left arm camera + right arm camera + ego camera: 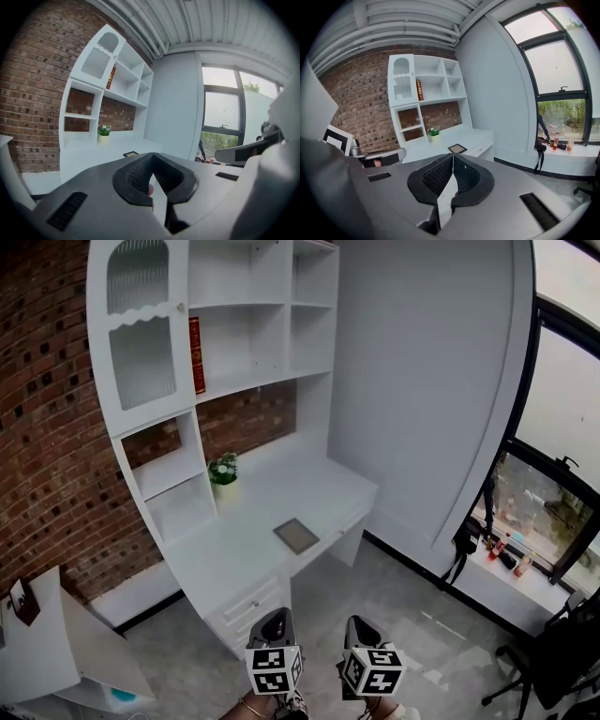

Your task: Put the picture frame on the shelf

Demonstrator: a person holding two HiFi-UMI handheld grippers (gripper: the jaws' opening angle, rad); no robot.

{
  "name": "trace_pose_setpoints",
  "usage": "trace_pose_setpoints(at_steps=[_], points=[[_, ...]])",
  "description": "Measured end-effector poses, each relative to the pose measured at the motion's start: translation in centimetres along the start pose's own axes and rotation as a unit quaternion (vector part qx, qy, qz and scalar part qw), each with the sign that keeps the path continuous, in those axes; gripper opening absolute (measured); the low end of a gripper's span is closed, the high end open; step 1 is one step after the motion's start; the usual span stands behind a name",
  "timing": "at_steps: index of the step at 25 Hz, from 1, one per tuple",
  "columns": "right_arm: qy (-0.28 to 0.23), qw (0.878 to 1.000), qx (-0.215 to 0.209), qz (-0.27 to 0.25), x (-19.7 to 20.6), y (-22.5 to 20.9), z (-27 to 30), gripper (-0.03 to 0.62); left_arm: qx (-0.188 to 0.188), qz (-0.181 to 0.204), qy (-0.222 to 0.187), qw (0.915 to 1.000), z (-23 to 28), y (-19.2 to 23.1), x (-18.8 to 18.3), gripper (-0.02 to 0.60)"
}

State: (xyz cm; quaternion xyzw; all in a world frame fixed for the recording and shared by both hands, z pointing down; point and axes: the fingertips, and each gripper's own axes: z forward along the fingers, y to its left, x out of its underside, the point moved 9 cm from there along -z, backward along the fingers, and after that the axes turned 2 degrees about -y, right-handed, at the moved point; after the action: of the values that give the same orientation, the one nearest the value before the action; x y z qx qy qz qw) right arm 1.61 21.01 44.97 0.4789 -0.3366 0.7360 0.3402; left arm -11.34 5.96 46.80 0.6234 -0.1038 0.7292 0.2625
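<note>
The picture frame (296,534) lies flat, face up, on the white desk (309,486). It sits close to the desktop's front edge and nearer the right front corner than the left. Its outline looks almost square, with sides running roughly along the desk's edges, so which axis is the longer cannot be told from here. A small potted plant (223,470) stands toward the back left of the desktop, well apart from the frame. The shelf unit (246,381) rises above the back edge. A red book (197,354) stands upright at the left end of one open board, and the rest of that board is bare.

Both tools hang low and in front of the desk, well apart from the frame. The left gripper (277,626) has its 2 jaws pressed together with nothing between them, and the right gripper (362,632) is likewise closed and empty. From the head view the frame lies straight ahead of the pair, a little closer to the left gripper's line. In the right gripper view, however, the frame (458,148) sits just above the jaw tips, almost dead on their axis. In the left gripper view it (131,153) falls slightly left of the tips.

The pick-up is judged not yet begun. Either tool would have to open and come down on an edge of the flat frame, probably the 1 by the desk's front edge.
</note>
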Motion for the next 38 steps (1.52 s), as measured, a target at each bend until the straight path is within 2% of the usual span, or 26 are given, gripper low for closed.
trace_pose_setpoints(at_steps=[6,10,18,25,29,33,38], points=[[-0.009,1.0,-0.02,-0.017,-4.3,0.2,9.0,0.025,-0.015,0.006,-0.019,0.9997,7.6,3.6,-3.4,-0.002],[-0.007,0.999,-0.032,-0.021,-5.8,0.6,13.8,0.025,-0.026,0.002,-0.021,0.9994,11.5,6.0,-4.7,-0.002],[0.027,0.998,-0.04,-0.03,-5.9,-0.1,20.4,0.025,-0.047,-0.006,0.001,0.9989,16.4,8.8,-4.3,-0.002],[0.05,0.992,-0.1,-0.055,-7.3,0.6,28.2,0.025,-0.1,-0.024,0.012,0.9946,20.5,11.2,-3.7,-0.002],[0.067,0.982,-0.158,-0.078,-9.0,1.3,34.2,0.025,-0.152,-0.039,0.008,0.9877,23.7,12.4,-4.6,-0.002],[0.077,0.962,-0.234,-0.117,-11.1,2.8,39.7,0.025,-0.215,-0.053,-0.003,0.9751,26.5,13.3,-5.9,-0.002],[0.086,0.941,-0.295,-0.139,-12.6,4.1,44.0,0.025,-0.273,-0.066,-0.011,0.9598,28.3,13.8,-6.5,-0.002]])
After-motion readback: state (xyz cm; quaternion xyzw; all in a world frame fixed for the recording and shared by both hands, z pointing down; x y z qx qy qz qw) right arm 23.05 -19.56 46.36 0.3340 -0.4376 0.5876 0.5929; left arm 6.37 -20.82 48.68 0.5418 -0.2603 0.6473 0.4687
